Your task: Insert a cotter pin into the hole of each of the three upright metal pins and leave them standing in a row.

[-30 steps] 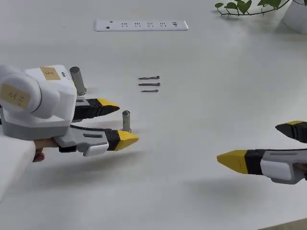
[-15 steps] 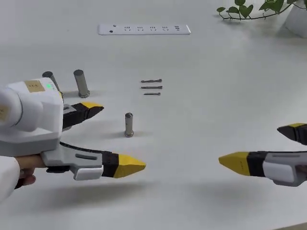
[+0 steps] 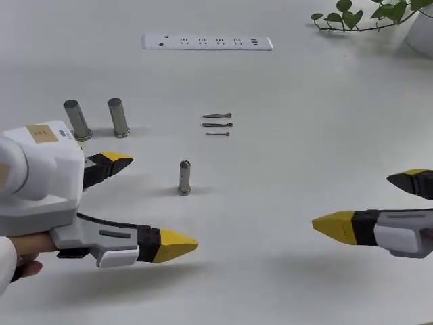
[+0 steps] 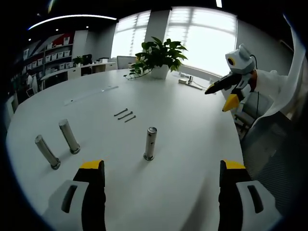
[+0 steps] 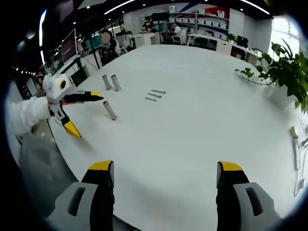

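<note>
Nearest the person, the left gripper (image 3: 164, 201) has drawn back toward the near left edge of the table (image 3: 284, 169). A second ago its jaws sat close on either side of the lone metal pin (image 3: 185, 177). Now they are spread wide with nothing between them, and the pin stands upright and free a little beyond and to the right of the tips. The left gripper view looks straight at that pin through the gap. At the near right, the right gripper (image 3: 352, 200) is likewise wide apart and empty, in much the same spot as before and well away from any part. Farther off, the three cotter pins (image 3: 216, 124) lie flat side by side beyond the lone pin, touched by neither claw. At the far left, the two other metal pins (image 3: 97, 119) stand upright just beside each other; the left one of them has come out from behind the gripper body. Beyond them lie a power strip (image 3: 208, 42) and, at the far right, a plant (image 3: 358, 10). The retreat suggests the lone pin has just been set down. No pin is fitted yet, and this pin stands out of line with the pair, so it seems nearly all of the task remains.
</note>
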The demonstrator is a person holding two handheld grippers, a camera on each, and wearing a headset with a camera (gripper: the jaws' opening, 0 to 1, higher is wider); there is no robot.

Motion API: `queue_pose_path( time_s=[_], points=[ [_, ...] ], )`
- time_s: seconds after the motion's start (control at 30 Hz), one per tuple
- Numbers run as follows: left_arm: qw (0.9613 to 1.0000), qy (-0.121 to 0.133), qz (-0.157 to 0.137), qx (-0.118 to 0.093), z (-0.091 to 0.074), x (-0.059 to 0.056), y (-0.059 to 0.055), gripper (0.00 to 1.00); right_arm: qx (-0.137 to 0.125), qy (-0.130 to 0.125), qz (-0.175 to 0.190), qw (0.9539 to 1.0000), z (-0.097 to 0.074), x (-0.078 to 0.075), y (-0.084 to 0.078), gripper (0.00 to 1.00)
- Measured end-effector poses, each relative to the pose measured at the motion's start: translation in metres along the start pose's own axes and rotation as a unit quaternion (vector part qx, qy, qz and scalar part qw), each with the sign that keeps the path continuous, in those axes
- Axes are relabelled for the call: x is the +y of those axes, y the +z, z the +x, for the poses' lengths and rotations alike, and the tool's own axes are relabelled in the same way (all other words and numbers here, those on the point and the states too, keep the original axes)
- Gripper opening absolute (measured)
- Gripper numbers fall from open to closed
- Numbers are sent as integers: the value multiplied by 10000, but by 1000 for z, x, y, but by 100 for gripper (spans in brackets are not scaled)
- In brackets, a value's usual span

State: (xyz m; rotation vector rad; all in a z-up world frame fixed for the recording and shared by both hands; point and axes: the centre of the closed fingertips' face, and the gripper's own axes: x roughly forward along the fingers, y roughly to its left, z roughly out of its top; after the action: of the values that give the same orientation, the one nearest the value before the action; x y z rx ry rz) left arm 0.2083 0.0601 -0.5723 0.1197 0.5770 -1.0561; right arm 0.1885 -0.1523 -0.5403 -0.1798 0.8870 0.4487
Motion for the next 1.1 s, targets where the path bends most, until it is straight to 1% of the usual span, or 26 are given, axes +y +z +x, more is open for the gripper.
queue_pose_path(
  time_s=[0.17,0.23,0.27,0.3,0.37,0.4,0.47,0.5,0.6,0.67,0.7,0.77,0.83,0.87,0.9,0.97,1.03,1.1],
  points=[
    [10000,0,-52,-56,-1,-3,1,99,-14,51,-284,9996,5,-6,15,84],
    [10000,5,-52,-64,-2,-3,2,99,-8,184,-395,9991,7,-3,19,75],
    [9999,5,-72,-71,-3,-3,2,99,-83,260,-423,9987,9,-1,25,70],
    [9999,12,-101,-89,-5,-2,2,99,-138,299,-446,9985,10,1,27,69],
    [9999,30,-121,-111,-9,-1,3,99,-179,325,-540,9979,15,-1,33,71],
    [9999,44,-118,-116,-10,-1,4,99,-144,354,-619,9973,18,-1,36,71],
    [9998,80,-111,-138,-14,0,6,99,-137,397,-726,9965,22,1,39,70],
    [9998,99,-114,-158,-16,1,7,99,-119,443,-790,9958,23,6,41,70],
    [9996,145,-182,-182,-19,2,8,99,-114,545,-940,9940,28,10,47,69],
    [9992,184,-322,-174,-19,3,6,99,-109,637,-1069,9922,34,12,53,68],
    [9991,184,-345,-174,-19,4,5,99,-89,723,-1201,9901,38,16,57,67],
    [9989,218,-381,-154,-19,5,4,97,-55,816,-1395,9868,43,21,63,67],
    [9989,226,-394,-145,-19,5,3,97,-39,864,-1565,9839,49,25,70,67],
    [9988,222,-415,-155,-19,5,4,97,-40,915,-1651,9820,52,26,73,67],
    [9987,225,-421,-165,-19,5,4,97,-55,948,-1687,9811,56,26,79,67],
    [9987,231,-419,-192,-19,4,6,96,-42,1026,-1740,9794,61,28,84,66],
    [9985,250,-434,-237,-20,4,8,96,-35,1149,-1837,9762,68,33,90,65],
    [9981,299,-460,-268,-20,6,9,97,24,1288,-1962,9721,75,39,93,64]
  ],
)
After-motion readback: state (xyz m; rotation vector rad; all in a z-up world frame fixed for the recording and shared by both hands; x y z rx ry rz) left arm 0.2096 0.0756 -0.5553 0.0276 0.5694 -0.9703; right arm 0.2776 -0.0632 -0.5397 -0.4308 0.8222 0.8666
